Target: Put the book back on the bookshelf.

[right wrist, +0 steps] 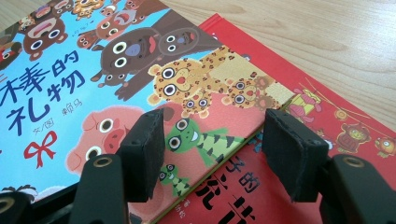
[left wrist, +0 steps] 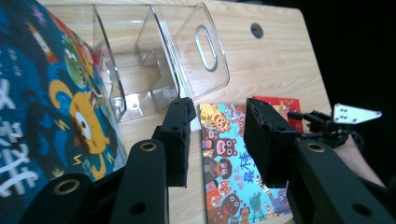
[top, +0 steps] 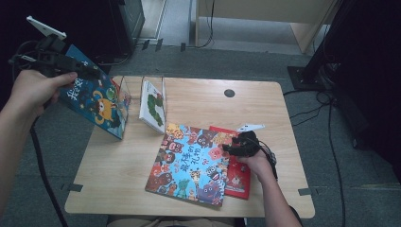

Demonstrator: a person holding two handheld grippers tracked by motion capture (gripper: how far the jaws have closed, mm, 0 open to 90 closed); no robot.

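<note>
A dark blue picture book [top: 97,101] [left wrist: 42,102] stands tilted at the table's left edge, beside a clear plastic rack [top: 124,85] [left wrist: 154,60]. My left gripper [top: 94,73] [left wrist: 217,130] hangs raised just right of that book, open, with nothing between its pads. A white book [top: 153,106] leans upright in the rack. A light blue animal book [top: 194,163] [right wrist: 93,70] lies flat, overlapping a red book [top: 239,175] [right wrist: 327,121]. My right gripper [top: 231,147] [right wrist: 215,149] hovers low over the two books' shared edge, open and holding nothing.
The wooden table [top: 198,94] has a round cable hole [top: 229,93] near its far edge. Black cables [top: 331,142] run over the grey floor to the right. Dark furniture stands at the back left and right.
</note>
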